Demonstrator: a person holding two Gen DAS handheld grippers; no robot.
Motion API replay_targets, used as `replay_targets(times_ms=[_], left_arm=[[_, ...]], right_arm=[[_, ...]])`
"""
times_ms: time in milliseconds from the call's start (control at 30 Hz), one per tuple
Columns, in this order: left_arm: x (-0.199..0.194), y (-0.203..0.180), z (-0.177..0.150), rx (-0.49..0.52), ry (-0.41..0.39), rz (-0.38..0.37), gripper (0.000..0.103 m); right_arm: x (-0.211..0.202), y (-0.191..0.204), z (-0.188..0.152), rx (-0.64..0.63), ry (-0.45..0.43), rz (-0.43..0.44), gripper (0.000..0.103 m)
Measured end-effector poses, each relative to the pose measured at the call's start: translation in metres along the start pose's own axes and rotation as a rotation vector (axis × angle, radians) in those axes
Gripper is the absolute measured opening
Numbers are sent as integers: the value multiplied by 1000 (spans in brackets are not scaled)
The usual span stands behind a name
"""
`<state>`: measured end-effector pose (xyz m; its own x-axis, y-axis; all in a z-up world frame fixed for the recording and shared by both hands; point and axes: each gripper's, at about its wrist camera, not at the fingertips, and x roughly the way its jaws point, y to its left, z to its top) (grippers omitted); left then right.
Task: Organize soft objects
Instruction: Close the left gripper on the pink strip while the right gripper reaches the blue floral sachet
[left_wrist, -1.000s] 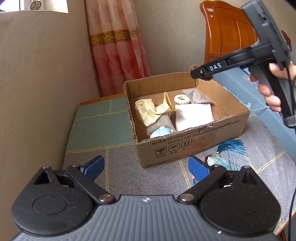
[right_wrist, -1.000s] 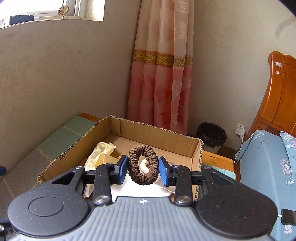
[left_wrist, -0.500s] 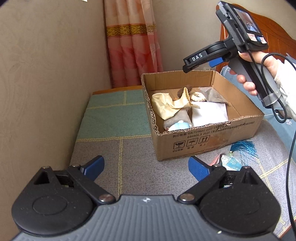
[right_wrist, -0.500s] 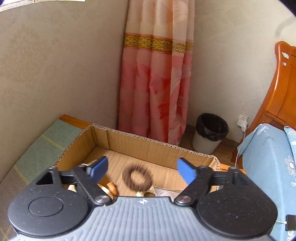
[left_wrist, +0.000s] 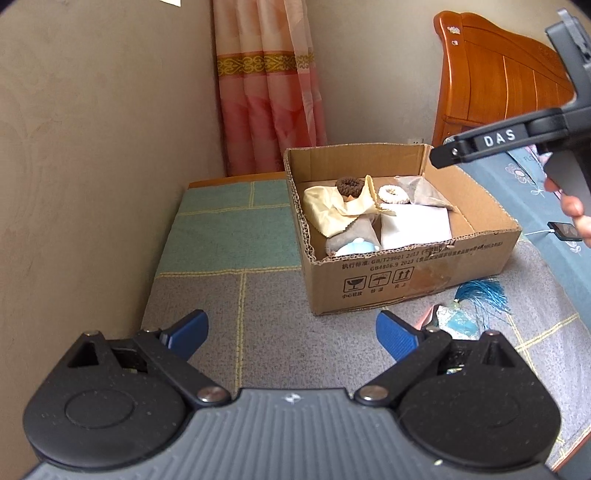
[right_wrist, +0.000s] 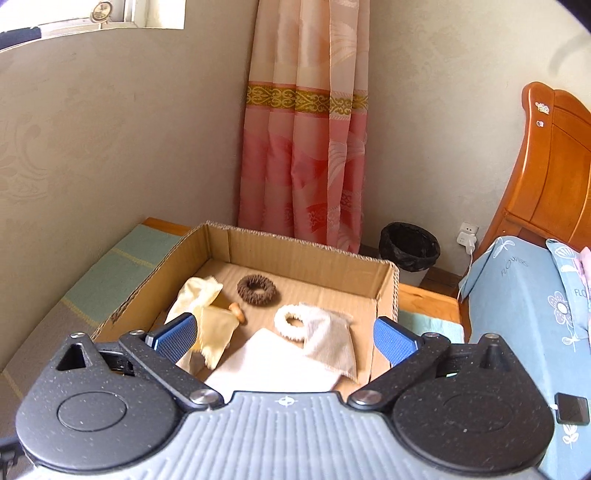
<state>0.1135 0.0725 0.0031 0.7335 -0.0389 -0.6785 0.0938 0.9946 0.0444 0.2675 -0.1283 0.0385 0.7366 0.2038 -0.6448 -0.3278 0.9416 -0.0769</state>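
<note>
One cardboard box on the mat, holding two hair rings: one brown scrunchie lying free at the far side, one white scrunchie nearer, to its right. Also inside: one yellow cloth, one white cloth. Right gripper over the near edge, jaws opening, nothing between them. Left gripper spread wide, empty, above the mat. One blue tassel outside, near right of the box.

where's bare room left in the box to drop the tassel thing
Bare cardboard floor runs along the far wall of the cardboard box, behind the brown scrunchie, and by the right wall. The near half is crowded with cloths. The tassel lies outside.
</note>
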Motion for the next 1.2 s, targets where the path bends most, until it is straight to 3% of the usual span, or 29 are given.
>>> replay_targets(times_ms=[333,567,833,1200], left_arm=[[-7,-3,-8,7,-1,-18,97],[-7,0,-11,5,9,-18,97],[-2,1,-17,3,37,-7,97],[10,-13,-14,45,59,-29,97]], right_arm=[[-39,11,-64,56,80,7,103],[-7,33,-110,50,224,-3,103],[29,46,-133,89,292,-35,103],[-1,-1,-159,198,308,-123,103]])
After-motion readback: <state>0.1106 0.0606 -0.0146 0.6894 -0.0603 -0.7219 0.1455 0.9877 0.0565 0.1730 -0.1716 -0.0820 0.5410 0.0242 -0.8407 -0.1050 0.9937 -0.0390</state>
